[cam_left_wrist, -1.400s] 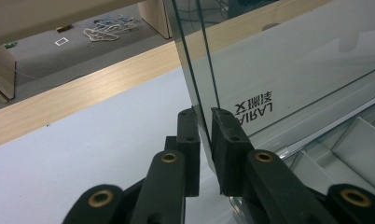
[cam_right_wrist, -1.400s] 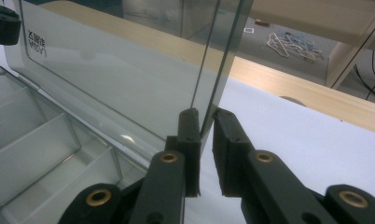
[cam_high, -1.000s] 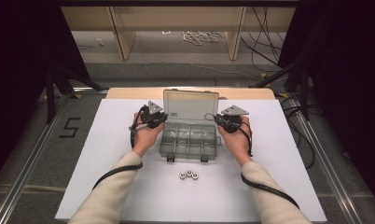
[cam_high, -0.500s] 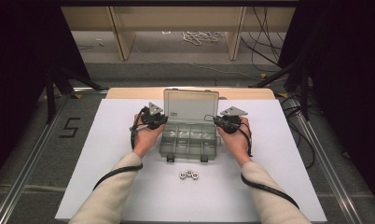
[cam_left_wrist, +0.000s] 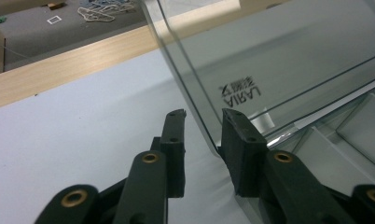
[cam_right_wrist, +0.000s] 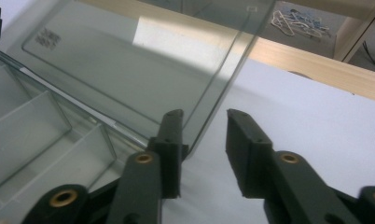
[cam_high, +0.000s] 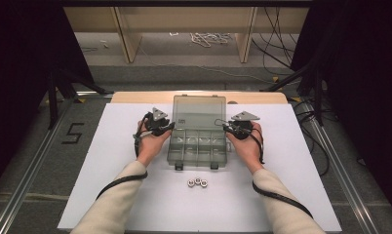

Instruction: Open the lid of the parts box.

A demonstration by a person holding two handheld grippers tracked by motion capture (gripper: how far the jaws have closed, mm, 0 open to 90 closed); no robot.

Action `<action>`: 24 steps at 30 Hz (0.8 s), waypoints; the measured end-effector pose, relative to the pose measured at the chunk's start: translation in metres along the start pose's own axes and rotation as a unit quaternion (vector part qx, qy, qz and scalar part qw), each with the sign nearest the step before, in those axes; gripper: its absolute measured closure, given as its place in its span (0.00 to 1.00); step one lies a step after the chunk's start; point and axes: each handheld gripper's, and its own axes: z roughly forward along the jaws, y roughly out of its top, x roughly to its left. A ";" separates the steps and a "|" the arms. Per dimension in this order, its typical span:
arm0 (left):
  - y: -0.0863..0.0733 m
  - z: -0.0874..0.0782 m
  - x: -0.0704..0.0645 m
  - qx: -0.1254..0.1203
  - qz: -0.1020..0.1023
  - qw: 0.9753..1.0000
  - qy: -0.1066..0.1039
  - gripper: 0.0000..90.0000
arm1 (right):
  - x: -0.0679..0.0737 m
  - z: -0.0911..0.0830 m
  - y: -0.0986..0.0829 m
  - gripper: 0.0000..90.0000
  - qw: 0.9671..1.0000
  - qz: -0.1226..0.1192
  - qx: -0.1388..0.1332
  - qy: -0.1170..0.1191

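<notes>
A clear plastic compartment box (cam_high: 199, 148) lies at the middle of the white table, its lid (cam_high: 199, 112) standing open at the back. My left gripper (cam_high: 169, 127) is at the box's left rear corner and my right gripper (cam_high: 227, 127) at the right rear corner. In the left gripper view my left gripper (cam_left_wrist: 204, 116) is open, with the lid's (cam_left_wrist: 279, 60) side edge between the jaws near the hinge. In the right gripper view my right gripper (cam_right_wrist: 205, 116) is open, straddling the lid's (cam_right_wrist: 129, 60) other side edge. The compartments (cam_right_wrist: 31, 135) look empty.
Three metal nuts (cam_high: 197, 182) lie in a cluster on the white sheet (cam_high: 111, 156) in front of the box. A wooden table edge (cam_high: 135, 97) runs behind the sheet. Cables (cam_high: 208, 38) lie on the floor beyond.
</notes>
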 end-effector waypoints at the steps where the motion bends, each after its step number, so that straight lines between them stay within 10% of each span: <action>1: 0.000 -0.002 -0.001 -0.006 -0.003 1.000 0.002 0.74 | 0.000 0.000 0.000 0.69 1.000 0.005 -0.006 0.003; 15: 0.004 -0.049 -0.002 -0.032 0.006 0.999 -0.043 0.34 | -0.005 -0.023 0.004 0.37 0.999 0.003 -0.018 0.036; 24: -0.013 -0.083 -0.004 -0.024 0.034 0.998 -0.057 0.29 | -0.006 -0.054 0.000 0.31 0.997 -0.008 -0.048 0.064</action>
